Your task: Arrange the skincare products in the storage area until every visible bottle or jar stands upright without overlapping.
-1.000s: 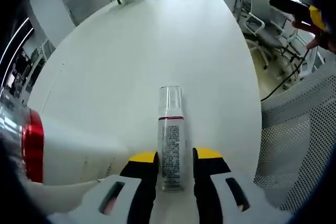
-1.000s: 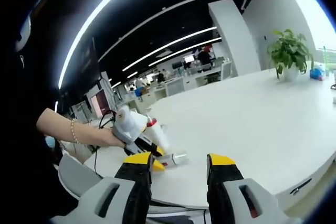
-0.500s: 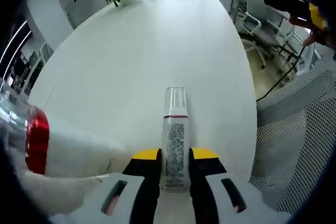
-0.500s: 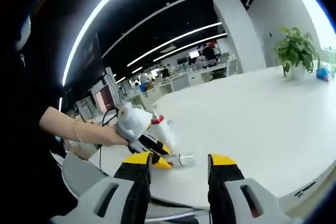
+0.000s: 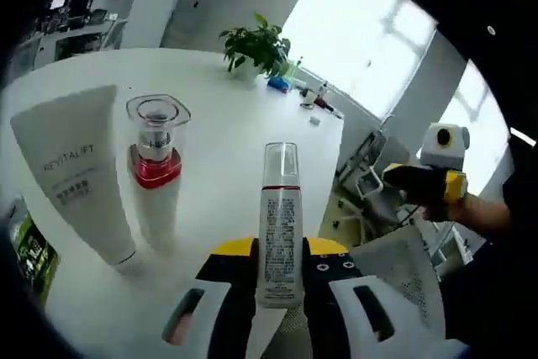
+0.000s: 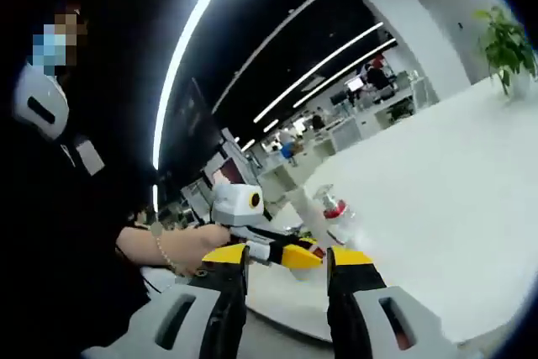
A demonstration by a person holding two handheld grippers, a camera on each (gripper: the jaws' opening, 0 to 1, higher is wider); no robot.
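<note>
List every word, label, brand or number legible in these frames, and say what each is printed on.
"REVITALIFT": on the white tube standing at the left of the left gripper view; the smaller lines beneath it are too small to read.
Slim bottle held between the left gripper's jaws: dense print on its label, too small to read.
Green-and-black item at the left edge: markings blurred, unreadable.
Red-collared bottle: no legible text.

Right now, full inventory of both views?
Slim spray bottle: 1, white with clear cap, clamped in the left tool.
Pump bottle: 1, white with red collar and clear cap, upright on the table.
Tube: 1, white, standing cap-down beside the pump bottle.
Potted plant: 1, green, far end of table.
Right tool: 1, yellow-tipped, open, off the table edge.
</note>
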